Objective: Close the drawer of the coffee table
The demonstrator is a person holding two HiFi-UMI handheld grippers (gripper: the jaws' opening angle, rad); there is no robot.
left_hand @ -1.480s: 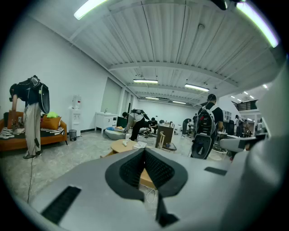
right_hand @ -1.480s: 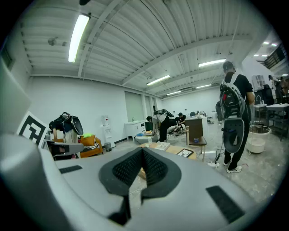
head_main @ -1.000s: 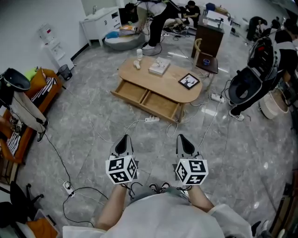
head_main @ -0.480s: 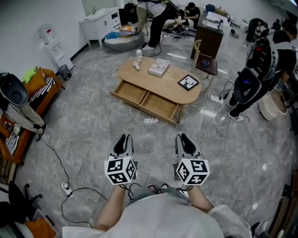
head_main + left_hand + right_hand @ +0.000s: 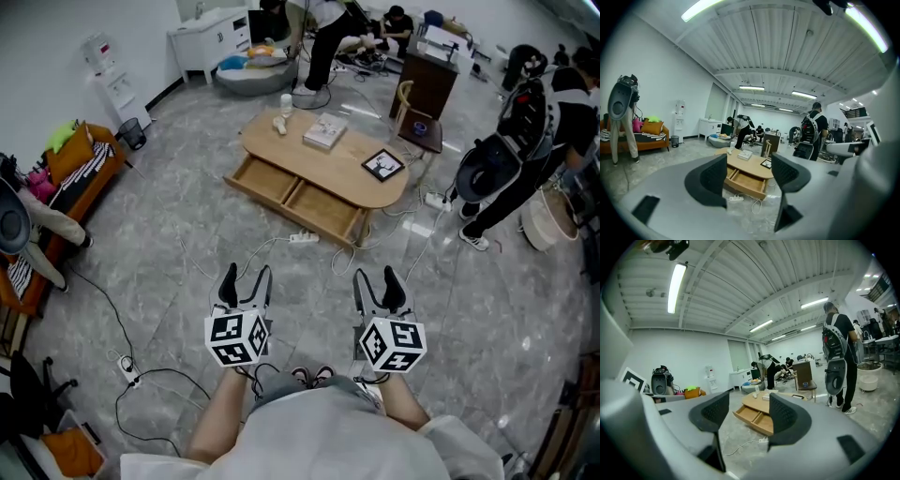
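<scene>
The oval wooden coffee table (image 5: 345,178) stands on the grey floor ahead of me, some way off. Its two drawers hang pulled out toward me, the left drawer (image 5: 265,182) and the right drawer (image 5: 324,211), both looking empty. My left gripper (image 5: 247,280) and right gripper (image 5: 377,283) hover side by side over the floor, well short of the table. Both jaws have just been opening and stand open with nothing between them. The left gripper view frames the drawers (image 5: 746,183) between the fingers (image 5: 711,179). The right gripper view shows the drawers (image 5: 757,419) between its fingers (image 5: 786,417).
A book (image 5: 324,131), a picture frame (image 5: 382,165) and a white bottle (image 5: 284,106) lie on the tabletop. A power strip (image 5: 303,238) and cables trail across the floor before the drawers. A person with a backpack (image 5: 511,155) stands at the right, an orange sofa (image 5: 77,167) at the left.
Both grippers' jaws have spread from shut to open. The hands have stayed roughly where they were. The person at the right has shifted a little.
</scene>
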